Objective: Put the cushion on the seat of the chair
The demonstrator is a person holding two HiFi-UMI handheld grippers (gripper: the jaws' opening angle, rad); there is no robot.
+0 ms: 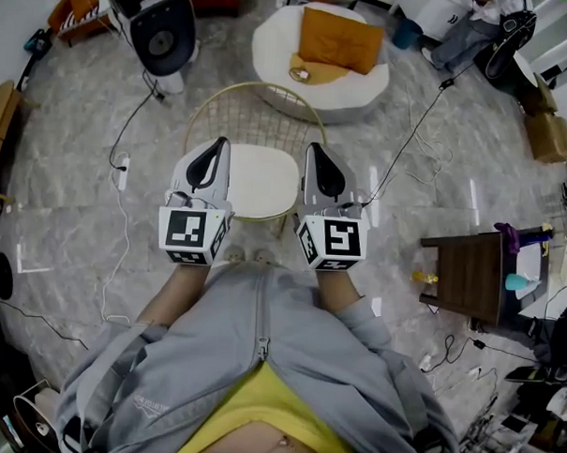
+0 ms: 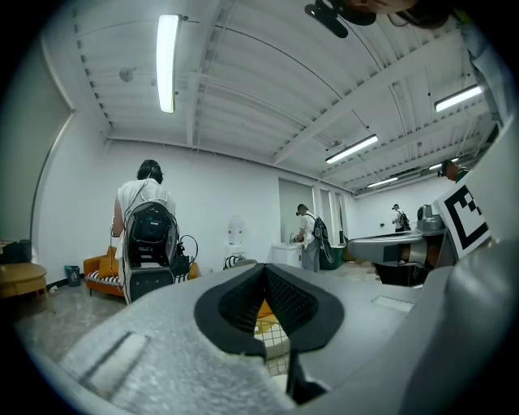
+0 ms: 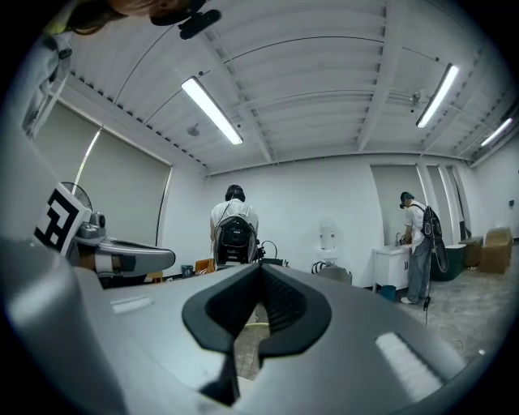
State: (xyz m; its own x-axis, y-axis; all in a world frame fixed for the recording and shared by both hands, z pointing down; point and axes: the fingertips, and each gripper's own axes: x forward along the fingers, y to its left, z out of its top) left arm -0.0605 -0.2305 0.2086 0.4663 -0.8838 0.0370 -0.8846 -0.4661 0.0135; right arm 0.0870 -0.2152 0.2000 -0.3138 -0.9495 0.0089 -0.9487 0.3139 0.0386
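An orange cushion (image 1: 340, 37) lies on a round white pouf (image 1: 350, 90) at the far side of the floor. Nearer to me stands the chair, with a gold wire back (image 1: 255, 116) and a bare white seat (image 1: 262, 178). My left gripper (image 1: 219, 145) is held level over the seat's left edge, and my right gripper (image 1: 312, 149) over its right edge. Both are shut with nothing between the jaws. In the left gripper view the shut left gripper (image 2: 265, 267) leaves a small gap that shows a bit of the wire back (image 2: 274, 331). The right gripper (image 3: 261, 266) points across the room.
A person with a backpack (image 1: 161, 28) stands at the far left by an orange sofa (image 1: 77, 10). A dark wooden side table (image 1: 464, 276) stands to the right. Cables and a power strip (image 1: 123, 172) lie on the marble floor. Cardboard boxes (image 1: 548, 134) sit at the far right.
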